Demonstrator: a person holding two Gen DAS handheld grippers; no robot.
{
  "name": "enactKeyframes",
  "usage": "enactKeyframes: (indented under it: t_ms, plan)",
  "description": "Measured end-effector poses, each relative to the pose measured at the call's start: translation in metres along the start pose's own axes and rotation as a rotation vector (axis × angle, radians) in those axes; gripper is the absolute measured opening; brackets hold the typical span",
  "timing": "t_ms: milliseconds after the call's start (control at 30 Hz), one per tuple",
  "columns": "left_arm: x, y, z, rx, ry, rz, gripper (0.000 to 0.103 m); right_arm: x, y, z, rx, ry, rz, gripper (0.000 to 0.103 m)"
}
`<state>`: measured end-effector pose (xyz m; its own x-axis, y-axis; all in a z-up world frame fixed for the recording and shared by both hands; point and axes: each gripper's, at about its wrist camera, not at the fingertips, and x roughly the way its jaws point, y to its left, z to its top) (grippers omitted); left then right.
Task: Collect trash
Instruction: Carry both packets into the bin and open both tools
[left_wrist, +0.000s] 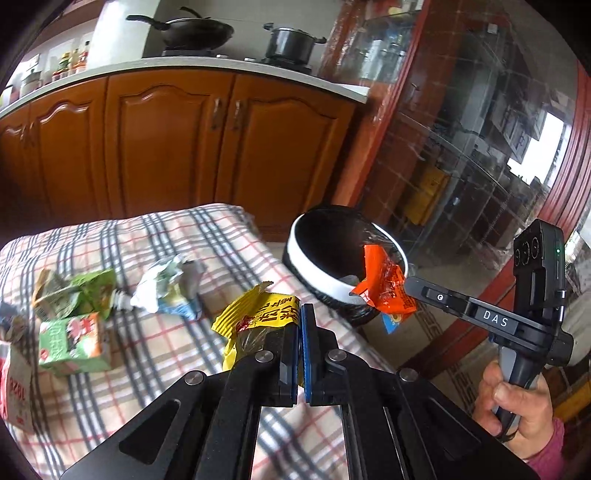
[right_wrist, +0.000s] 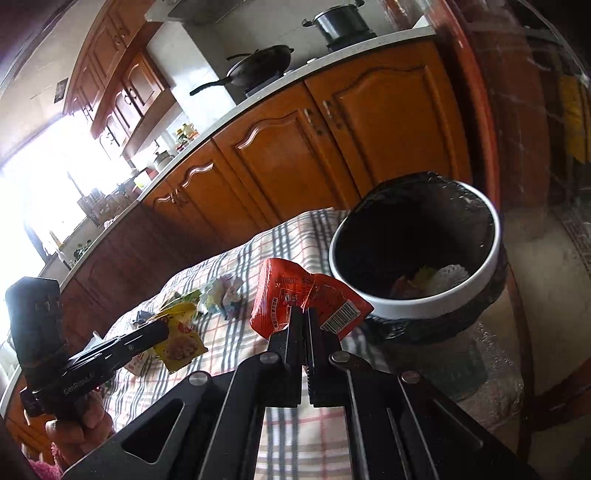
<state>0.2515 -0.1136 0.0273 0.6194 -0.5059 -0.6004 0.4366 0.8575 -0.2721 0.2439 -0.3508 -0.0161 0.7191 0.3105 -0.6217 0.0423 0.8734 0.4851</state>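
Observation:
My left gripper (left_wrist: 300, 314) is shut on a yellow snack wrapper (left_wrist: 255, 317) and holds it over the plaid cloth (left_wrist: 147, 369); the wrapper also shows in the right wrist view (right_wrist: 179, 341). My right gripper (right_wrist: 304, 314) is shut on an orange-red wrapper (right_wrist: 291, 291), held near the rim of the trash bin (right_wrist: 491, 236). In the left wrist view the orange-red wrapper (left_wrist: 384, 284) hangs at the bin's white rim (left_wrist: 306, 258). The bin has a black liner and some trash inside.
On the cloth lie a green carton (left_wrist: 70, 343), a crumpled green pack (left_wrist: 77, 291), a crumpled white-blue wrapper (left_wrist: 166, 288) and a red-white bag (left_wrist: 14, 387). Wooden kitchen cabinets (left_wrist: 166, 147) stand behind. A glass-fronted red cabinet (left_wrist: 461, 147) is at right.

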Motion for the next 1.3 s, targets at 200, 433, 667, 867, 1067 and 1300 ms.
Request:
enactKeyframes:
  t_ms: [200,433,667,867,1067,1300]
  plan:
    - [0.029,-0.018,0.021,0.039,0.012,-0.030,0.000,-0.009,-0.021,0.014,0.013,-0.036,-0.039,0.001]
    - [0.065,-0.034,0.047,0.091,0.022,-0.042,0.000,-0.010,-0.050,0.032,0.041,-0.062,-0.088,0.001]
    - [0.119,-0.043,0.079,0.097,0.067,-0.070,0.000,0.004,-0.072,0.052,0.047,-0.047,-0.114,0.001]
    - [0.170,-0.046,0.095,0.089,0.127,-0.076,0.000,0.014,-0.085,0.064,0.052,-0.036,-0.130,0.001]
    - [0.201,-0.049,0.103,0.087,0.163,-0.078,0.000,0.027,-0.094,0.070,0.047,-0.014,-0.144,0.001]
    - [0.212,-0.053,0.101,0.096,0.181,-0.072,0.000,0.037,-0.100,0.070,0.054,0.010,-0.151,0.001]
